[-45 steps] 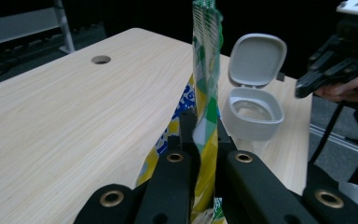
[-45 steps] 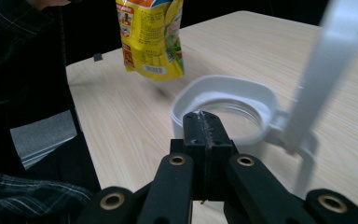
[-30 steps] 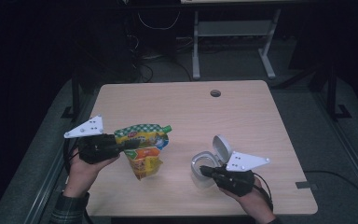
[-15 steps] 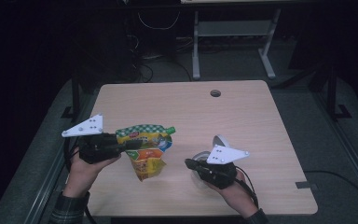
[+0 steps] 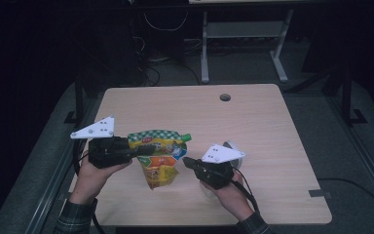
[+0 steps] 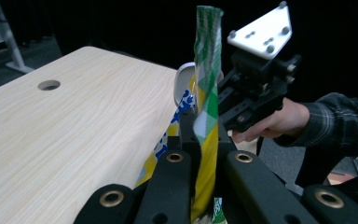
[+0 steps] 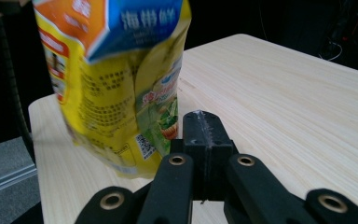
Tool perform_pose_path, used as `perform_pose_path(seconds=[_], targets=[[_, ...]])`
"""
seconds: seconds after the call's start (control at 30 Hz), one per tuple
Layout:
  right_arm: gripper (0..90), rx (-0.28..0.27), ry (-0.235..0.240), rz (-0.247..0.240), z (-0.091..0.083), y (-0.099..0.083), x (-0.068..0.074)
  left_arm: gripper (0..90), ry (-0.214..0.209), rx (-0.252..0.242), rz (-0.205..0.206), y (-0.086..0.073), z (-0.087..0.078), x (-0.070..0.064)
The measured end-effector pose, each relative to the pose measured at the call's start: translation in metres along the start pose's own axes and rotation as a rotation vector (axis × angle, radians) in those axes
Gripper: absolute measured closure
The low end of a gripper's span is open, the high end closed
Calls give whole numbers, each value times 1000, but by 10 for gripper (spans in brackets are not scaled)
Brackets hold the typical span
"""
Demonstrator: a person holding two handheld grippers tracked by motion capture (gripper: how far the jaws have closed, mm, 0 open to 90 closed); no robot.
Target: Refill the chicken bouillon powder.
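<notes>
Glossy yellow snack pouch (image 5: pixel 158 158) above the wood-grain table (image 5: pixel 253 122).
Left gripper (image 5: pixel 137 151) pinches its crinkled edge; right gripper (image 5: pixel 187 161) is closed and empty.

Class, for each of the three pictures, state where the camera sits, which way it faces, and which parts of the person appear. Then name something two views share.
High view: fixed above the person's side, facing forward and down on the table; both forearms, left claw and right claw show.
Left gripper view: rides the left claw, facing across the table; its jaws are shut on the snack pouch, with the other hand beyond.
Right gripper view: rides the right claw, jaws shut, facing the pouch.
Shared: the snack pouch and table appear in all three.
</notes>
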State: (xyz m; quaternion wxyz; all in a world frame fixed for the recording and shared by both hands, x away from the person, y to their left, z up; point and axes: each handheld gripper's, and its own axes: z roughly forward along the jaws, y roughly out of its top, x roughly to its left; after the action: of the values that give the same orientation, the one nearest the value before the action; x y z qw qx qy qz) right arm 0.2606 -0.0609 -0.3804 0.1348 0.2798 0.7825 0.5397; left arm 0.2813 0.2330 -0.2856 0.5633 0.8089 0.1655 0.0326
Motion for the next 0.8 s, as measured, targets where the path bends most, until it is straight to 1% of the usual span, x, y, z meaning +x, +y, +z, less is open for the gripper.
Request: perform_pose_path(seconds=[0.07, 0.1, 0.17, 0.23, 0.33, 0.37, 0.5, 0.57, 0.63, 0.7, 0.77, 0.8], targets=[[897, 6, -8, -3, 4, 0, 1, 900, -10, -2, 6, 2, 0, 1], [898, 7, -14, -4, 5, 1, 1, 900, -19, -3, 15, 4, 0, 1], [897, 2, -24, 4, 9, 1, 2, 900, -25, -3, 20, 6, 0, 2], [898, -2, -42, 21, 13, 2, 3, 900, -29, 1, 17, 8, 0, 3], [898, -12, -49, 30, 17, 4, 5, 900, -49, -11, 12, 10, 1, 6], [897, -10, -43, 41, 18, 4, 7, 900, -53, -13, 11, 10, 1, 6], [898, -22, -42, 30, 22, 4, 13, 900, -58, -5, 16, 14, 3, 5], [898, -21, -52, 19, 24, 3, 16, 900, -56, 1, 16, 15, 4, 5], [898, -28, -56, 20, 25, 1, 18, 900, -53, 2, 13, 16, 5, 5], [897, -41, -71, 10, 26, -1, 21, 900, -52, 4, 13, 17, 6, 5], [898, -54, -87, 15, 28, -3, 24, 900, -53, 1, 8, 18, 7, 6], [898, -61, -93, 9, 29, -4, 25, 900, -54, 7, 12, 19, 8, 6]])
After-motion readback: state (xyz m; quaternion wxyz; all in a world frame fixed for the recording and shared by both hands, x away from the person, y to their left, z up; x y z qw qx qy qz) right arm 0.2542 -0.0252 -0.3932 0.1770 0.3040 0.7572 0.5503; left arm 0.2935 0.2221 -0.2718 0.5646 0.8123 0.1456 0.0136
